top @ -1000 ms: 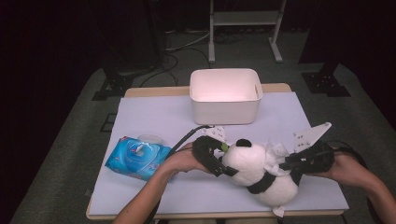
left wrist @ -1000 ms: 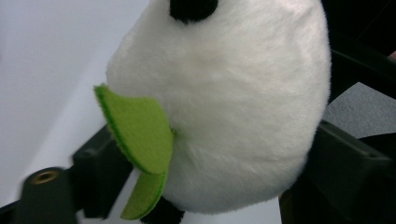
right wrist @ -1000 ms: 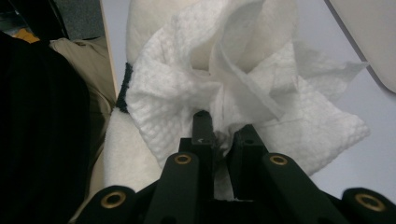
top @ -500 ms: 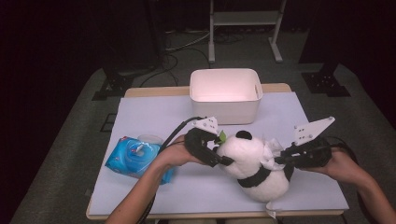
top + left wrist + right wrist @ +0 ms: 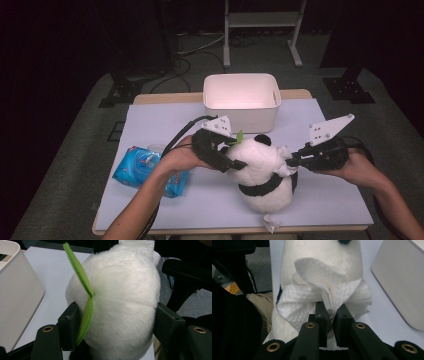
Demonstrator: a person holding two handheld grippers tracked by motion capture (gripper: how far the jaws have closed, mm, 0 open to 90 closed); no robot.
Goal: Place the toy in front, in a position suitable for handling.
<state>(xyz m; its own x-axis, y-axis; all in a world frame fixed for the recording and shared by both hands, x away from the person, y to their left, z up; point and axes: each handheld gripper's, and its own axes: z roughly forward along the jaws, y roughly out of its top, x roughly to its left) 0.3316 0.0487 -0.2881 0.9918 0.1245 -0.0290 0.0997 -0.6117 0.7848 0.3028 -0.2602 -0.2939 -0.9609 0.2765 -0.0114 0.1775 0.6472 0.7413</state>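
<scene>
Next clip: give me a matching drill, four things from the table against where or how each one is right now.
Things:
1. panda plush toy
2. white wipe
3. blue wipes packet
4. white storage bin

States:
A. lies flat by the table's left edge
B. pinched between the right gripper jaws
C. stands open-topped at the table's far side
D. head clamped by the left gripper

Pairs: 1-D, 2-B, 3-A, 4-C

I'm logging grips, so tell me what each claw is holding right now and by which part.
The left claw clamps the panda plush by its white head. The right claw pinches a crumpled white tissue by a fold, pressed against the panda.
</scene>
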